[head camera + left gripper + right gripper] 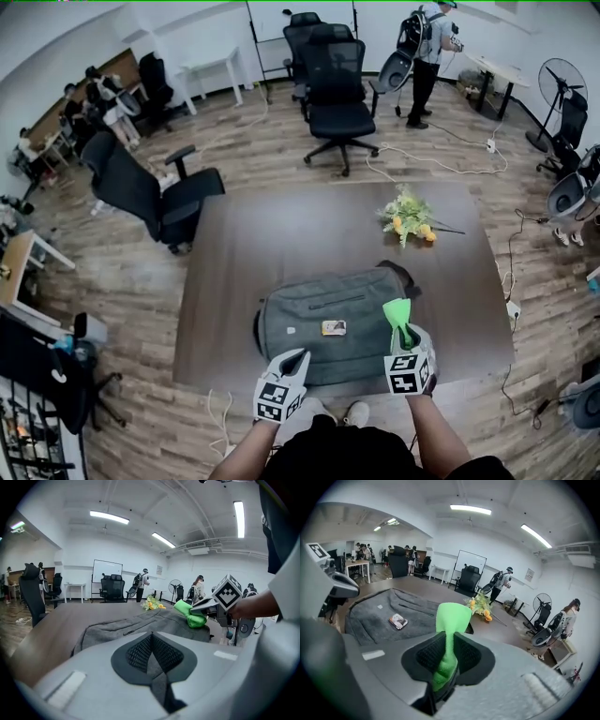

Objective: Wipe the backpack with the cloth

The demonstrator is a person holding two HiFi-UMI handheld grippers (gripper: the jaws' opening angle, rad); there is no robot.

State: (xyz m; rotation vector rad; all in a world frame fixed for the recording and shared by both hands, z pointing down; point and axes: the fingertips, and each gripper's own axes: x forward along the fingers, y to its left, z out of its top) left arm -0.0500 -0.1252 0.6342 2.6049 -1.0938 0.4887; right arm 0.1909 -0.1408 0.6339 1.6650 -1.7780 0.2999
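Dark brown surface [281,234] carries everything; places below are relative to the backpack. Grey backpack [319,319] lies flat on it, near the edge closest to the person, long side running left-right. Black office chair [336,89] stands on the floor well beyond the backpack, past the far edge of the surface; a second black chair [150,192] stands off to the backpack's far left. Bunch of yellow and white flowers [408,217] lies on the surface beyond the backpack's right end, well apart from it. Left claw [151,634] is at the backpack's near edge, left of its middle: jaws fully together, nothing between them. Right claw [449,637] is over the backpack's right end, jaws clamped on the green cloth [452,616]; the cloth's free end sticks out past the jaw tips, toward the backpack's far side. Cannot tell if the cloth touches the fabric. Small light card [333,327] sits on top of the backpack, between the two claws.
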